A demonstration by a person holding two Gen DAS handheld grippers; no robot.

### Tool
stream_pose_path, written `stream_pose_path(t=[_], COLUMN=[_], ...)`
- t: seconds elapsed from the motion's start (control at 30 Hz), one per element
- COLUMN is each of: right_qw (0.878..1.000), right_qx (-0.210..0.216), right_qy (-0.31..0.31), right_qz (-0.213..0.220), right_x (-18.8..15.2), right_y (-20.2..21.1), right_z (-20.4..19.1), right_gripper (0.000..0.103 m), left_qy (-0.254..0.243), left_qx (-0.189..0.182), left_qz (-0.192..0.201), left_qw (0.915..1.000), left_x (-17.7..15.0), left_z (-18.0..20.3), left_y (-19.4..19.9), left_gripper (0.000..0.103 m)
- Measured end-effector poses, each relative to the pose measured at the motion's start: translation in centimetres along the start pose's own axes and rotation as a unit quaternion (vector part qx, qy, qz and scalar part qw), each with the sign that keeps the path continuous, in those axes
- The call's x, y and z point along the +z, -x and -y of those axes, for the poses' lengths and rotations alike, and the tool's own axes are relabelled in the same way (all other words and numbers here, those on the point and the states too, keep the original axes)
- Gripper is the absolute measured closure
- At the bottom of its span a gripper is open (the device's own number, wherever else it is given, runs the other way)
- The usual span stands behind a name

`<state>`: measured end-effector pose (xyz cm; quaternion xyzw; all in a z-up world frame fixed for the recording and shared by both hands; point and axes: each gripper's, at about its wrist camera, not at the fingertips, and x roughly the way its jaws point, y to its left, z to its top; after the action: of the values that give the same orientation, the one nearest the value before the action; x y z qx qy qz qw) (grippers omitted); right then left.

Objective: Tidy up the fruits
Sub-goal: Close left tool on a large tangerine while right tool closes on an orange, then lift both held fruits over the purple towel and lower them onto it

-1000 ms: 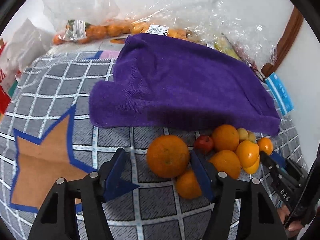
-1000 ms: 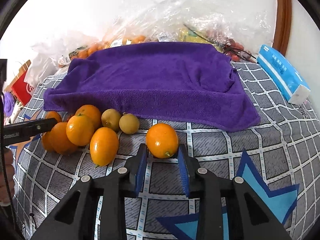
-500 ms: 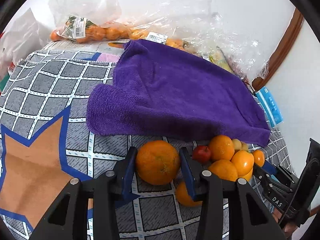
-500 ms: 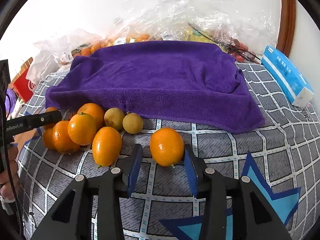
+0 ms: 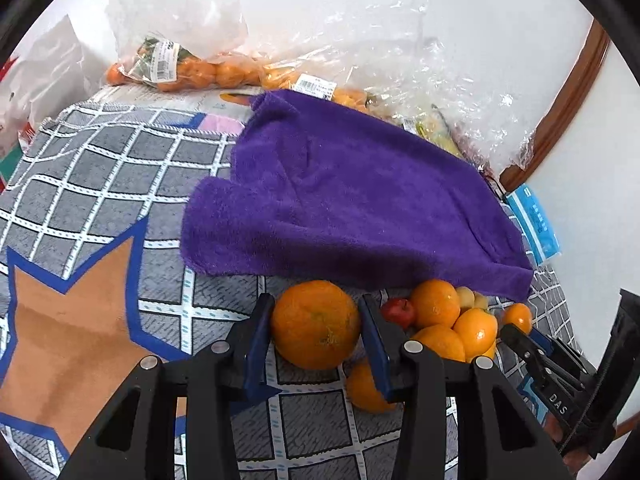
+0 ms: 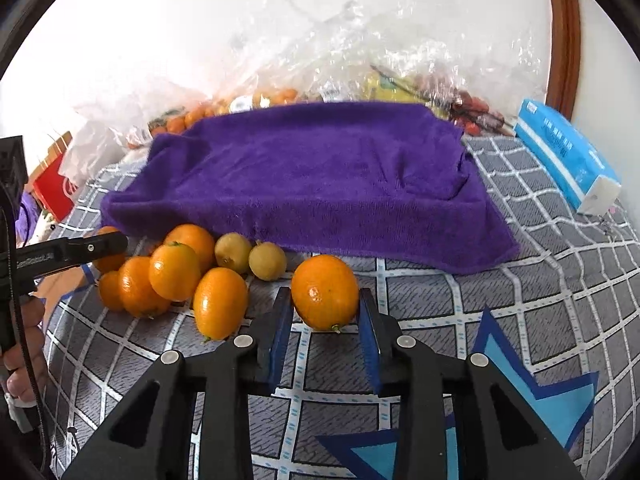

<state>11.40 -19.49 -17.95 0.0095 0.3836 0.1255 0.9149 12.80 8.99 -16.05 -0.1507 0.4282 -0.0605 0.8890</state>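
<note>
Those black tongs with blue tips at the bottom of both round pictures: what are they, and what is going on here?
They are hand-held grippers, one in each of a person's hands, not a robot. Each carries a wide-angle camera looking along its two fingers, so you get one picture per hand.

In the left hand's picture, the left gripper has its blue fingers closed against a big orange. In the right hand's picture, the right gripper has a smaller orange fruit between its fingers, but small gaps show, so it looks open.

A pile of small oranges with two yellow-green fruits lies on the grey checked cloth, in front of a purple towel. Bagged fruit sits behind.
</note>
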Motion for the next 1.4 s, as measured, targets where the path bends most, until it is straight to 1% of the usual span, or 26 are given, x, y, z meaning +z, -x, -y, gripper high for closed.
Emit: stream_pose_path(t=[0.07, 0.17, 0.37, 0.43, 0.53, 0.7, 0.9, 1.07, 1.23, 1.4], right_qw=[1.0, 1.0, 0.999, 0.998, 0.998, 0.997, 0.995, 0.995, 0.995, 0.996], right_qx=[-0.004, 0.006, 0.001, -0.004, 0.003, 0.008, 0.012, 0.017, 0.02, 0.022], right_qy=[0.0, -0.003, 0.008, 0.007, 0.002, 0.001, 0.006, 0.005, 0.004, 0.001], right_qz=[0.004, 0.016, 0.05, 0.056, 0.065, 0.081, 0.099, 0.102, 0.097, 0.085], right_x=[0.2, 1.0, 3.7, 4.8, 6.0, 8.0, 10.3, 11.7, 12.7, 13.0], right_y=[0.7, 2.1, 4.4, 4.7, 5.0, 5.1, 4.7, 3.5, 1.4, -0.7], right_z=[0.0, 0.0, -0.4, -0.4, -0.1, 0.0, 0.0, 0.3, 0.7, 1.3], right_gripper=[0.071, 0.071, 0.071, 0.071, 0.071, 0.071, 0.071, 0.071, 0.071, 0.071], left_qy=[-0.002, -0.01, -0.017, -0.019, -0.022, -0.029, -0.032, -0.035, -0.038, -0.035], left_qx=[0.0, 0.002, 0.013, 0.013, 0.02, 0.016, 0.001, 0.0, 0.006, 0.009], left_qz=[0.001, 0.006, 0.012, 0.015, 0.017, 0.029, 0.038, 0.045, 0.047, 0.038], left_qw=[1.0, 0.9999, 0.9997, 0.9996, 0.9994, 0.999, 0.9987, 0.9984, 0.9981, 0.9986], left_x=[0.2, 0.5, 1.8, 2.3, 3.4, 5.4, 7.5, 8.8, 9.5, 9.8], left_z=[0.1, 0.5, 1.7, 2.1, 2.9, 4.2, 5.1, 5.8, 6.1, 5.7], left_y=[0.5, 1.7, 3.8, 4.4, 4.8, 5.0, 4.0, 2.5, 0.4, -1.6], left_gripper=[0.062, 0.062, 0.062, 0.062, 0.062, 0.062, 0.062, 0.062, 0.062, 0.062])
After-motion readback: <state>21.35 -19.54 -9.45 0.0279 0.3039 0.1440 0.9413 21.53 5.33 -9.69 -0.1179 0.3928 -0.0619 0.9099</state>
